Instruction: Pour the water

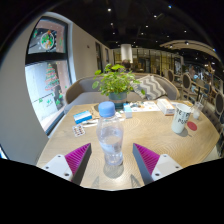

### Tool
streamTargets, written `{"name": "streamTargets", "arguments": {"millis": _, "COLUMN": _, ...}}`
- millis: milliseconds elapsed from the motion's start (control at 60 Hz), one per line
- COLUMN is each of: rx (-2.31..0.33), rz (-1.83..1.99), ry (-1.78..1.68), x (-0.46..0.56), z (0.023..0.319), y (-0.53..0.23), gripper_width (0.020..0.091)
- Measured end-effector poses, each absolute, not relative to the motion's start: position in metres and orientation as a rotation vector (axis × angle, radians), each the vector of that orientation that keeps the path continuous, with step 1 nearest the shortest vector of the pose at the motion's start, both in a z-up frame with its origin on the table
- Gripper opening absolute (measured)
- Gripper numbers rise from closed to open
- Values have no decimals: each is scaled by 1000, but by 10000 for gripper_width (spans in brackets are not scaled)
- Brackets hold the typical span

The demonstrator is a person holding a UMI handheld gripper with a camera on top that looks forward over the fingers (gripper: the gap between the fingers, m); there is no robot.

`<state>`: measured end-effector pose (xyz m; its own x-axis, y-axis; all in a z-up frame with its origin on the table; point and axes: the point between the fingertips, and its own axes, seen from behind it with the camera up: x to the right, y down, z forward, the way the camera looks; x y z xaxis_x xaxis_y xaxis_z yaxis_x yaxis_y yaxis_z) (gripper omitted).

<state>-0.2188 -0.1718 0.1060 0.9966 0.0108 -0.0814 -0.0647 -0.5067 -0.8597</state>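
Clear plastic, blue-capped, the bottle [109, 137] stood upright on the wooden table [150, 135] between my gripper's [111, 160] fingers, whose magenta pads [77, 157] sat spread with a gap on each side, gripping nothing. Bare wood lay open to the right of it, running toward a white cup [180, 119] near the table's far right edge. Just behind the bottle a leafy plant [116, 81] blocked the way forward. Papers [82, 119] lay to its left, close by. Chairs [82, 90] ringed the table's far side.
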Motion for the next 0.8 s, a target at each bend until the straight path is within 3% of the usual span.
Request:
{"name": "streamTargets", "arguments": {"millis": 83, "rx": -2073, "rz": 87, "ry": 68, "x": -219, "z": 95, "y": -143, "gripper_width": 796}}
{"name": "streamTargets", "arguments": {"millis": 217, "rx": -2060, "rz": 47, "ry": 77, "x": -214, "z": 71, "y": -117, "gripper_width": 638}}
{"name": "streamTargets", "arguments": {"millis": 300, "rx": -2046, "rz": 65, "ry": 52, "x": -220, "z": 68, "y": -110, "gripper_width": 505}}
{"name": "streamTargets", "arguments": {"millis": 433, "rx": -2026, "rz": 50, "ry": 14, "x": -221, "z": 68, "y": -108, "gripper_width": 410}}
{"name": "streamTargets", "arguments": {"millis": 583, "rx": -2049, "rz": 61, "ry": 31, "x": -216, "z": 68, "y": -109, "gripper_width": 314}}
{"name": "streamTargets", "arguments": {"millis": 800, "rx": -2050, "rz": 160, "ry": 48, "x": -216, "z": 101, "y": -112, "gripper_width": 313}}
